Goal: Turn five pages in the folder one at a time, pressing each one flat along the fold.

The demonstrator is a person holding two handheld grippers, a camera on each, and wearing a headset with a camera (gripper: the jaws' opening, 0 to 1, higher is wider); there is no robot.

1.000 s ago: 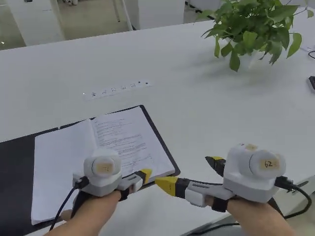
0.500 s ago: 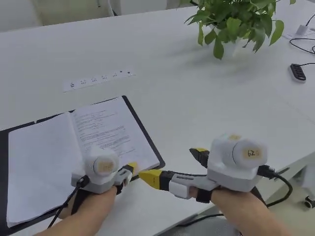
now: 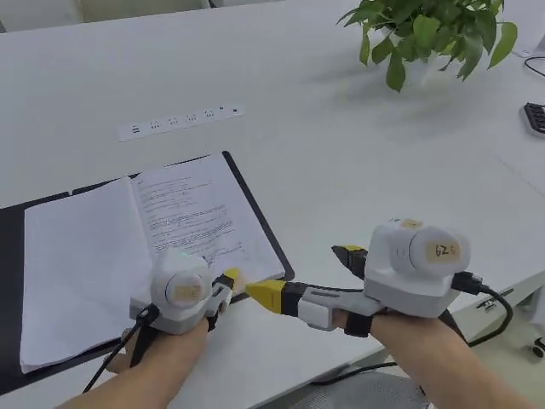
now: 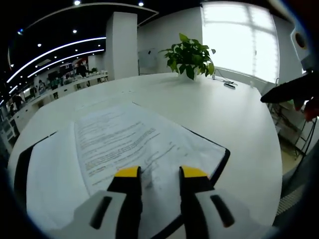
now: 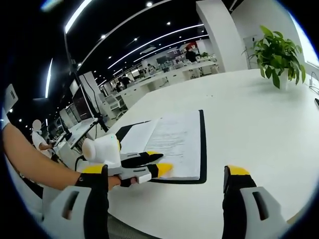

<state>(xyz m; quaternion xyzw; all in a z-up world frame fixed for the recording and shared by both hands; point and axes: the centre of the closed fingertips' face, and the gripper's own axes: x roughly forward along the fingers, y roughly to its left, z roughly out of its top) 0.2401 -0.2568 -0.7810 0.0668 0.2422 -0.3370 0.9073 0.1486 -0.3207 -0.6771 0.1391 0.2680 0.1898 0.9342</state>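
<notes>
The black folder [image 3: 256,213] lies open at the table's left, with a printed page [image 3: 196,217] on the right and a blank page [image 3: 77,256] on the left. My left gripper [image 3: 230,279] hovers over the printed page's near right corner. Its yellow-tipped jaws stand slightly apart with nothing between them, as the left gripper view [image 4: 160,173] shows over the printed page [image 4: 129,134]. My right gripper [image 3: 304,273] is wide open just right of that corner, above bare table. In the right gripper view the left gripper [image 5: 157,163] sits at the folder's [image 5: 202,144] near edge.
A potted plant [image 3: 434,34] stands at the far right. A white power strip [image 3: 179,121] is set into the table beyond the folder. A dark device [image 3: 535,115] lies at the right edge. The table's front edge runs close beneath my hands.
The head camera has shifted, so the whole picture moved. Both grippers stay by the folder's near right corner much as before.
</notes>
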